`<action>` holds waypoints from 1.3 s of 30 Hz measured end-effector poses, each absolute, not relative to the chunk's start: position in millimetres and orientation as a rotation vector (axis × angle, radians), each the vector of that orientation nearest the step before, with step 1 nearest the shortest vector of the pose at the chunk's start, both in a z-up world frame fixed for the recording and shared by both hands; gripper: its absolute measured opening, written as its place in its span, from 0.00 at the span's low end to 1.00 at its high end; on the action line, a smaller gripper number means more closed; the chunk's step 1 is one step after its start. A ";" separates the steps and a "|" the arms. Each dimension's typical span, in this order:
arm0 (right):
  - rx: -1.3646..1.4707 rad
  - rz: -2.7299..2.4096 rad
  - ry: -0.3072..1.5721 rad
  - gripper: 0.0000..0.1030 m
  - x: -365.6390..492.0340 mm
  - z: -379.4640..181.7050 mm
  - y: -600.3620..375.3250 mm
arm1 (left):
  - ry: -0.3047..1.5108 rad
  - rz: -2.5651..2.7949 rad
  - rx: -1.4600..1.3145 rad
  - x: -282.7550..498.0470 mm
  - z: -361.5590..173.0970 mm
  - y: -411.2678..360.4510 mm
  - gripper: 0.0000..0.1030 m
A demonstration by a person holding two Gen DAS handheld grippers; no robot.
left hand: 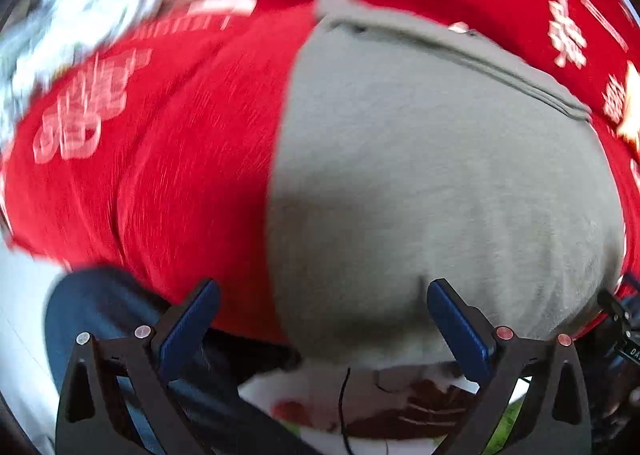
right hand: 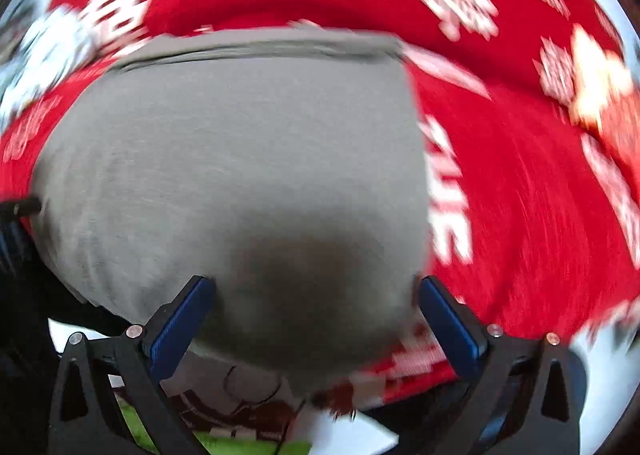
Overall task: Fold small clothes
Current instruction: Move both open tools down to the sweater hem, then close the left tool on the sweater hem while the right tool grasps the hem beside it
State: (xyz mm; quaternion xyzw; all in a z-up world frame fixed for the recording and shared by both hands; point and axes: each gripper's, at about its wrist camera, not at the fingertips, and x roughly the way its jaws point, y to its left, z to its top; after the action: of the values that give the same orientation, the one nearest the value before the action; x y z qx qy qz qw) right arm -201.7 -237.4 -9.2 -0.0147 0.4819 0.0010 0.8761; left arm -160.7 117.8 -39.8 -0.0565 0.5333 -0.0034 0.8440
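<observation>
A folded grey garment lies flat on a red cloth with white characters. It also shows in the right wrist view, with a hemmed edge along its far side. My left gripper is open and empty, hovering close over the garment's near left edge. My right gripper is open and empty, hovering over the garment's near right part. Both views are blurred by motion.
The red cloth covers the table around the garment. A crumpled white patterned cloth lies at the far left. The person's jeans and printed shirt show at the near edge.
</observation>
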 end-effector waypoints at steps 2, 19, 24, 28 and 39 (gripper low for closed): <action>0.043 -0.007 1.060 1.00 -202.5 -13.8 -252.0 | 1.187 -0.023 -0.159 -161.3 -54.8 122.1 1.00; 0.174 0.193 1.112 0.12 -217.6 -20.1 -260.0 | 1.156 -0.244 -0.079 -192.4 -27.5 72.6 0.15; 0.274 0.259 0.890 0.12 -204.9 35.8 -276.9 | 0.993 -0.272 -0.120 -181.5 28.6 72.9 0.15; 0.327 0.252 0.777 0.12 -164.6 59.6 -283.4 | 0.912 -0.223 -0.140 -129.1 53.2 76.0 0.15; 0.357 0.203 0.866 0.48 -113.6 28.4 -277.2 | 1.034 -0.244 -0.343 -83.9 12.2 115.2 0.70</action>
State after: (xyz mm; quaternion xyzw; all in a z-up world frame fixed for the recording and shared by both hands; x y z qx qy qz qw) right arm -113.6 -277.2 28.4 0.1716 0.4167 0.0977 0.8873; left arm -83.9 115.2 12.2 -0.1630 0.4906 -0.1159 0.8482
